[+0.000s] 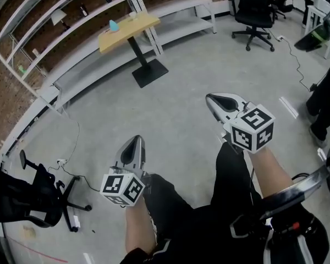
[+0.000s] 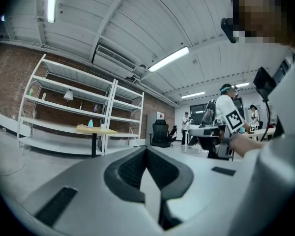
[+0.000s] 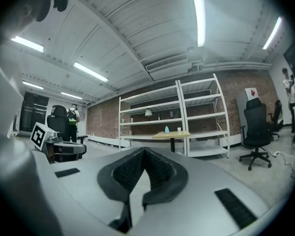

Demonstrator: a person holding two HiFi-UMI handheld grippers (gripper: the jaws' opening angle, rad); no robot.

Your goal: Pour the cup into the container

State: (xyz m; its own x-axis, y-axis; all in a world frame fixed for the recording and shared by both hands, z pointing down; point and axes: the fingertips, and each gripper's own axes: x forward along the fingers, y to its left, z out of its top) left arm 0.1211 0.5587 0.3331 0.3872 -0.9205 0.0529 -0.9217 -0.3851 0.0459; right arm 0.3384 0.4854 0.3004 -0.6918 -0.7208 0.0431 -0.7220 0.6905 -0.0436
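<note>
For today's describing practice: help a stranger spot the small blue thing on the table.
Along the brick wall stand white shelves. Before them is a wooden-topped table. The blue thing stands on it, the only coloured item, near a white cup.

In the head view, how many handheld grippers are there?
2. The left gripper is low in the picture, left of centre. The right gripper is higher, right of centre. Both are shut and empty. No other gripper seems hidden.
</note>
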